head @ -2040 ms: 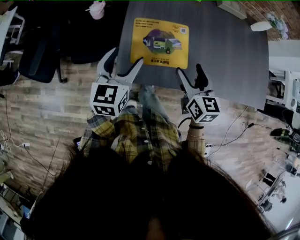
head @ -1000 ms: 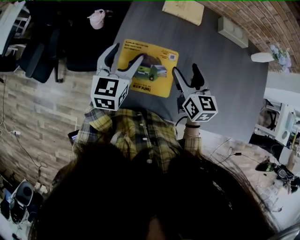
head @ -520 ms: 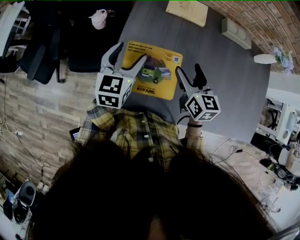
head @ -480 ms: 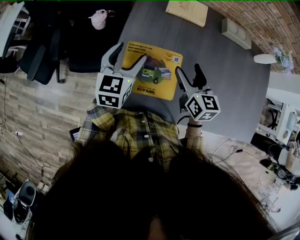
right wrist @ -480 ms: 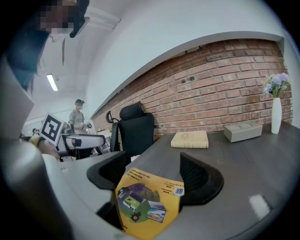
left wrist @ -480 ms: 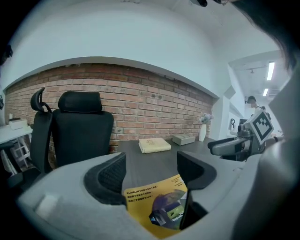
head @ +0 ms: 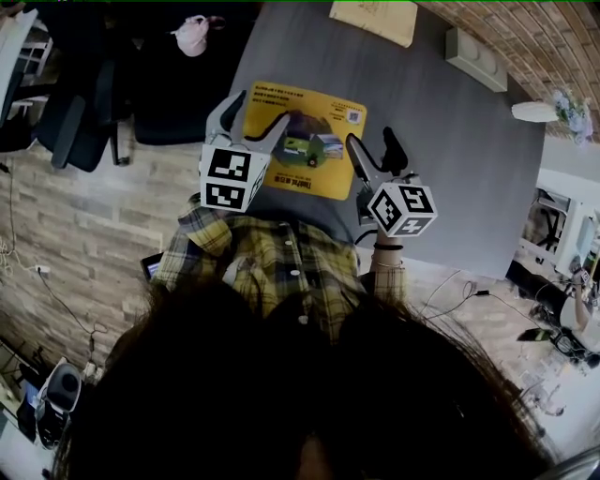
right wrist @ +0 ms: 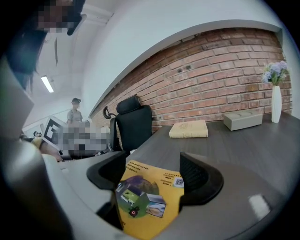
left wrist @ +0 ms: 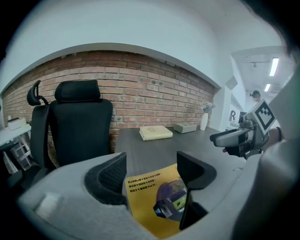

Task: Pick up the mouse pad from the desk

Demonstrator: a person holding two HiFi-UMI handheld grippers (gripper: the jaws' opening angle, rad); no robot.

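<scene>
Jaws on both grippers stand apart w/ nothing clamped. Left gripper (head: pixel 255 112) sits upper centre-left in the head view, its jaws reaching over the left edge of the pad (head: pixel 309 141). Right gripper (head: pixel 372 142) is just right of centre, jaws at the pad's right edge. Pad, yellow and printed, lies flat on the desk (head: pixel 450 159), upper centre of that view, close to the desk's near-left corner.

Change vs 2 sec ago: both grippers were back at the desk's near edge, below the pad in the frame. Since then they've come forward to flank it. Over the last half sec there's barely any shift. Pad looks unmoved and as flat as before, so the approach is about done and the grasp not begun.

Left gripper view: pad (left wrist: pixel 154 201) fills the lower middle, framed btw the open jaws, w/ the right gripper at the frame's right edge. Right gripper view shows the same thing: pad at bottom centre btw open jaws. Can't tell whether any jaw tip touches it.

Judgement: a thin flat sheet gives little to bite on, so prob. one jaw must get under an edge first. Book (head: pixel 373 19) and box (head: pixel 478 56) sit at the top of the head view, well apart from the pad.
</scene>
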